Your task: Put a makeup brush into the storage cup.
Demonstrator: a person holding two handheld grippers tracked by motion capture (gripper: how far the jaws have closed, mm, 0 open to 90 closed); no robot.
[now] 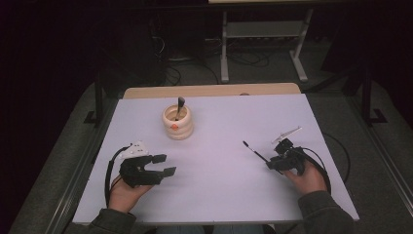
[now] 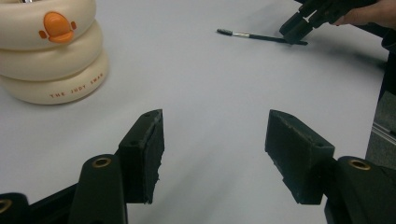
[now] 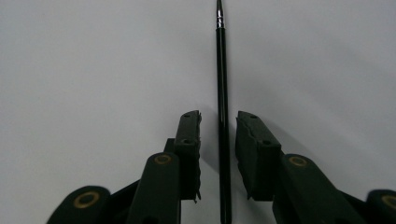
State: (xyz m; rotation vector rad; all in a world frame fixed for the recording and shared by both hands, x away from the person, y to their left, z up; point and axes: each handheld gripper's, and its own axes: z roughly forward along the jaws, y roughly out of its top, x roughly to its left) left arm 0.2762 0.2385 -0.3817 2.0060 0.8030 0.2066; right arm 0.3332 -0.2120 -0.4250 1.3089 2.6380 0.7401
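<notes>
Thin black brush [image 3: 222, 93] lies flat on the table between the narrowed jaws of the right gripper [image 3: 218, 154], pads not yet touching. Looks light, stiff, slippery; pinch mid-handle. Left gripper [image 2: 212, 156] wide, empty.

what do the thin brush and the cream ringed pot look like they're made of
Thin brush: glossy black handle, probably lacquered wood or plastic, with a bright strip of reflection along it; the silvery band near the tip looks like a metal ferrule.

Cream ringed pot: smooth, matte-to-satin stacked rings with soft highlights, likely silicone or plastic, possibly glazed ceramic; it carries an orange duck-bill mark and small printed lettering.
</notes>
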